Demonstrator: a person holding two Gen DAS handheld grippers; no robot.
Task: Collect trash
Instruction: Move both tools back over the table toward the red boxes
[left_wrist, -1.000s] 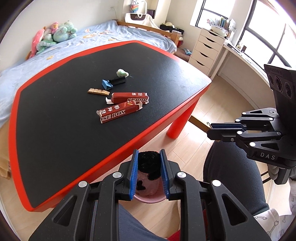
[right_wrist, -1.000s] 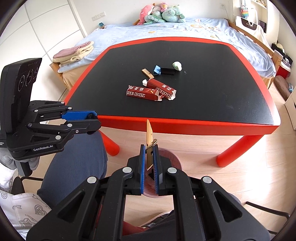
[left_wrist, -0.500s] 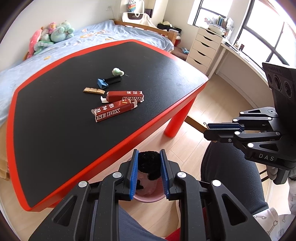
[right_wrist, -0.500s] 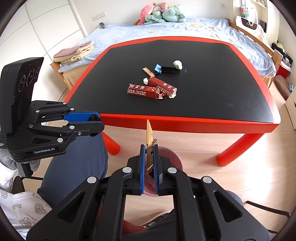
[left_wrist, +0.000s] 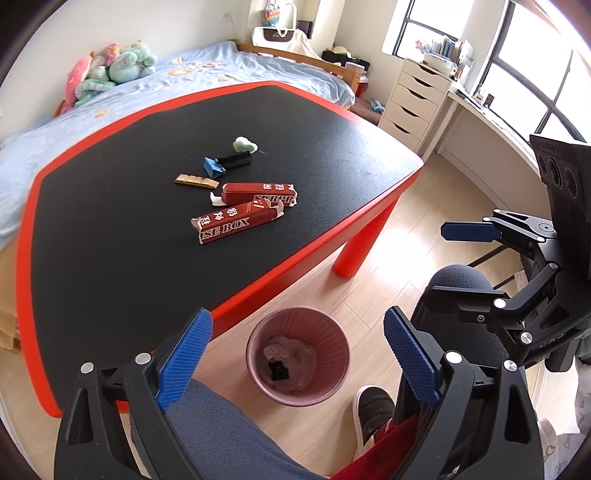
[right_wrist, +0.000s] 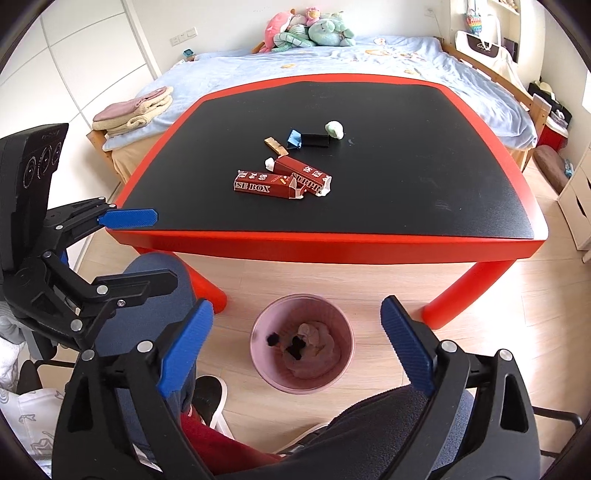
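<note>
1. Left wrist view: The left gripper (left_wrist: 297, 352) hangs over the pink bin (left_wrist: 297, 357) on the wood floor. Its blue jaws have just been opening and stand wide apart, with nothing between them. In the bin lie crumpled paper and a small black scrap (left_wrist: 277, 369). On the black table (left_wrist: 110, 295) with the red rim lie two red boxes (left_wrist: 238, 221), a tan strip (left_wrist: 197, 181), a blue scrap (left_wrist: 213, 166), a black piece (left_wrist: 234, 160) and a pale green lump (left_wrist: 245, 144). The right gripper (left_wrist: 467, 262) is at the right side, open too.

2. Right wrist view: The right gripper (right_wrist: 297, 349) also hangs over the pink bin (right_wrist: 258, 354). Its jaws have just been opening and are wide, holding nothing. The bin holds a brownish wad and black bits. The same trash lies on the table (right_wrist: 406, 184). The left gripper (right_wrist: 142, 251) is open at the left side, near the person's knee (right_wrist: 155, 273).
</note>
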